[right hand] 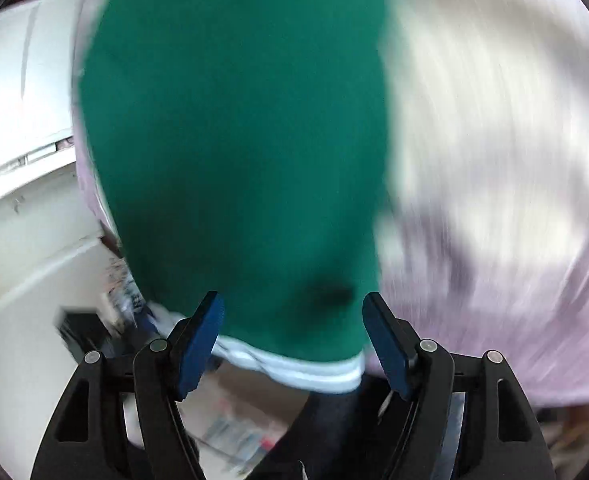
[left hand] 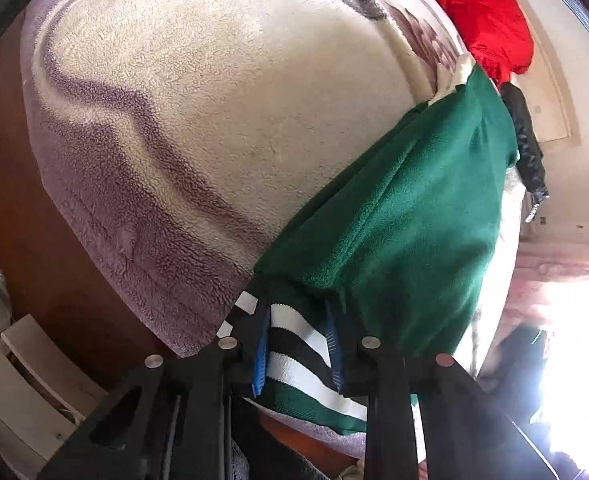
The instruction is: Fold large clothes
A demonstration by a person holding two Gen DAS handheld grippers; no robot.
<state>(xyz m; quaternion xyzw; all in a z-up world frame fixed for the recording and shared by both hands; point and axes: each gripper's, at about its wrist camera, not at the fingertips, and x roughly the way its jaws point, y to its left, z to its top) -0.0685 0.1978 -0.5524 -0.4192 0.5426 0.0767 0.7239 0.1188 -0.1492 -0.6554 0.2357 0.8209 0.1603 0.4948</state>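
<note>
A green fleece garment [left hand: 406, 216] with a black-and-white striped hem [left hand: 298, 356] lies over the edge of a cream and lilac fleece blanket [left hand: 214, 100]. My left gripper [left hand: 296, 344] is shut on the striped hem, its blue pads pressing the band from both sides. In the blurred right wrist view the same green garment [right hand: 234, 140] fills the middle, its white-striped hem [right hand: 294, 368] hanging at the bottom. My right gripper [right hand: 294, 344] is open, its blue pads [right hand: 200, 344] either side of the hem and apart from it.
A red garment [left hand: 482, 12] and a black item [left hand: 526, 136] lie at the blanket's far right. White slatted furniture [left hand: 26, 392] stands low left on a dark floor. White cabinets [right hand: 26, 160] stand left in the right wrist view. Bright window glare fills the lower right [left hand: 574, 340].
</note>
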